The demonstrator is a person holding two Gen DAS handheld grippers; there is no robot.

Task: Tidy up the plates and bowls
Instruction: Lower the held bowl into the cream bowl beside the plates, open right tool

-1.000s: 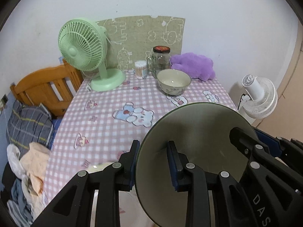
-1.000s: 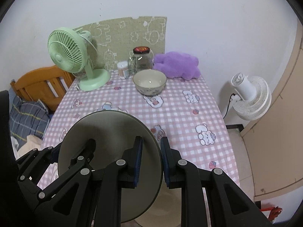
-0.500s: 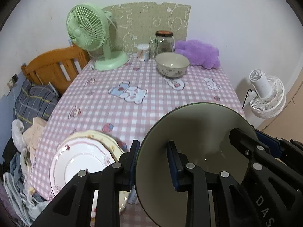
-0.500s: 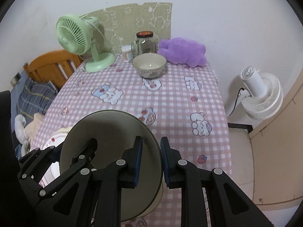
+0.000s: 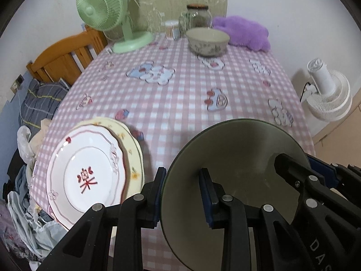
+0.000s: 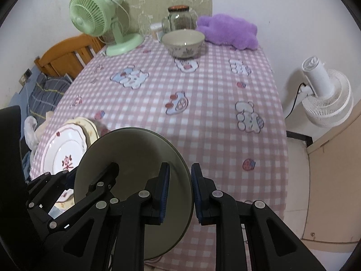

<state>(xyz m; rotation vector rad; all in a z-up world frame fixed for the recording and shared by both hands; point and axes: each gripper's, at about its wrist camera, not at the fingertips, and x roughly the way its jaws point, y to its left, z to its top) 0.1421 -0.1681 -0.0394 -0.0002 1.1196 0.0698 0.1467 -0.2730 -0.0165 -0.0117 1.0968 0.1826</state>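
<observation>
Left gripper clamps left rim of grey-green plate, one pad outside, one inside. Right gripper grips opposite rim at right. Plate tilted above near edge of bench with pink checked cloth. At near left, white plate stacked on yellow plate. Far end: floral bowl, glass jar, green fan, purple plush. White fan on floor at right.

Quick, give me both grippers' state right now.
Left gripper: shut on the left rim of the grey-green plate.
Right gripper: shut on the same plate's right rim.
</observation>
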